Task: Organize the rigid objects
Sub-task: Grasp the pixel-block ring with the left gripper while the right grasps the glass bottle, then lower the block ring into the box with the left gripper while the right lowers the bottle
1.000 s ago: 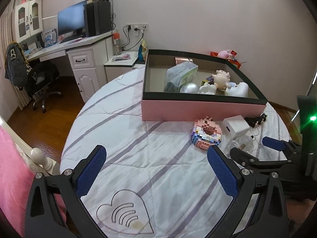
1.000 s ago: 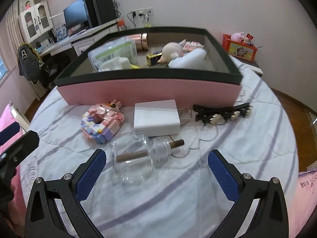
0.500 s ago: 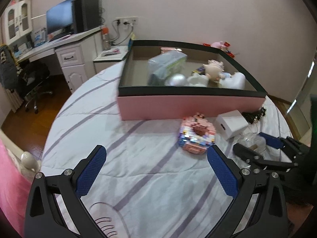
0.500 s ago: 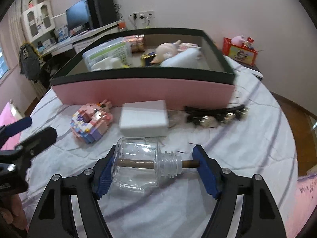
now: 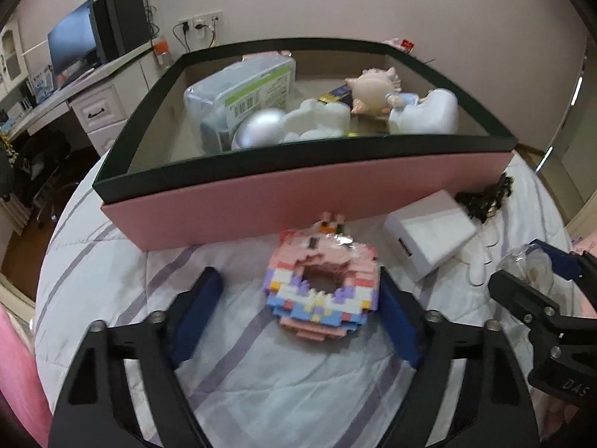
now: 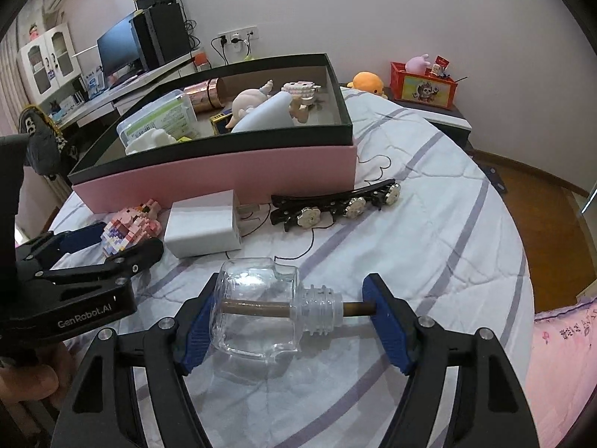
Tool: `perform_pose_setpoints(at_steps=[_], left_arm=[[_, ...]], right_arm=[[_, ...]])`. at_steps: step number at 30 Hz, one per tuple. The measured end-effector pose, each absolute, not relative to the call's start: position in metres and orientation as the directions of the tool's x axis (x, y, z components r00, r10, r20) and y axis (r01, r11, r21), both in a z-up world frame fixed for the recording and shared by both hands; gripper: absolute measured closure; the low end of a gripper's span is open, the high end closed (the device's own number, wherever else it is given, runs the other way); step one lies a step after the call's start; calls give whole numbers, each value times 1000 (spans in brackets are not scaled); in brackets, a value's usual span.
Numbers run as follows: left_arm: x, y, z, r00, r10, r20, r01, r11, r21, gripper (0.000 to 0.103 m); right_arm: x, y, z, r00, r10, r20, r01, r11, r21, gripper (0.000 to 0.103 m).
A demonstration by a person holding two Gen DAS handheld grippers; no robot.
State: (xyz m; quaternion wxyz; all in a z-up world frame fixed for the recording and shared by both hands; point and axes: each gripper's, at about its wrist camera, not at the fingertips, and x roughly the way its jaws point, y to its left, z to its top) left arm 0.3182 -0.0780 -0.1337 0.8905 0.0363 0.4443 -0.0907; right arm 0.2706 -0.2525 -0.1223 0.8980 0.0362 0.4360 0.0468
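1. the left gripper (image 5: 298, 310) is seen with its jaws closing around the pink brick-built figure (image 5: 322, 291); the right blue pad appears at the figure's edge, while a gap is left beside the left pad.
2. the brick figure lies on the striped white bedspread (image 5: 280, 384), just in front of the pink box (image 5: 298, 194) with the dark rim.
3. the right gripper (image 6: 294, 317) is held about two-thirds open, shut on the clear glass bottle (image 6: 257, 306) lying sideways; one pad is pressed on the bottle's base, the other on the end of the brown stick (image 6: 354, 308) protruding from the threaded neck.
4. "genrobot.ai" is read in white on the left gripper's side in the right wrist view; "das" is partly read on the right gripper in the left wrist view.
5. a barcode label is seen on the plastic case (image 5: 242, 89) inside the box; its small print cannot be read.
6. a white charger block (image 6: 203, 227) and a black hair clip with flower studs (image 6: 335, 205) lie on the bedspread near the box front.
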Motion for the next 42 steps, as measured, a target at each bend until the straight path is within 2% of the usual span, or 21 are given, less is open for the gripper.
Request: perform_pose_setpoints(at_steps=[2, 9, 20, 29, 42], left_arm=[[316, -77, -132, 593, -143, -792, 203, 979, -25, 50], [303, -65, -123, 596, -195, -779, 201, 975, -89, 50], [277, -22, -73, 697, -175, -695, 140, 984, -108, 50], [317, -13, -33, 765, -164, -623, 134, 986, -95, 50], [416, -29, -30, 789, -123, -602, 109, 992, -59, 50]], right_arm=[[271, -254, -121, 618, 121, -777, -52, 992, 114, 28], [264, -249, -110, 631, 144, -762, -71, 989, 128, 28], [259, -236, -60, 690, 217, -691, -152, 976, 155, 28], [308, -226, -21, 731, 244, -637, -202, 969, 139, 28], [411, -224, -46, 715, 204, -669, -144, 979, 145, 28]])
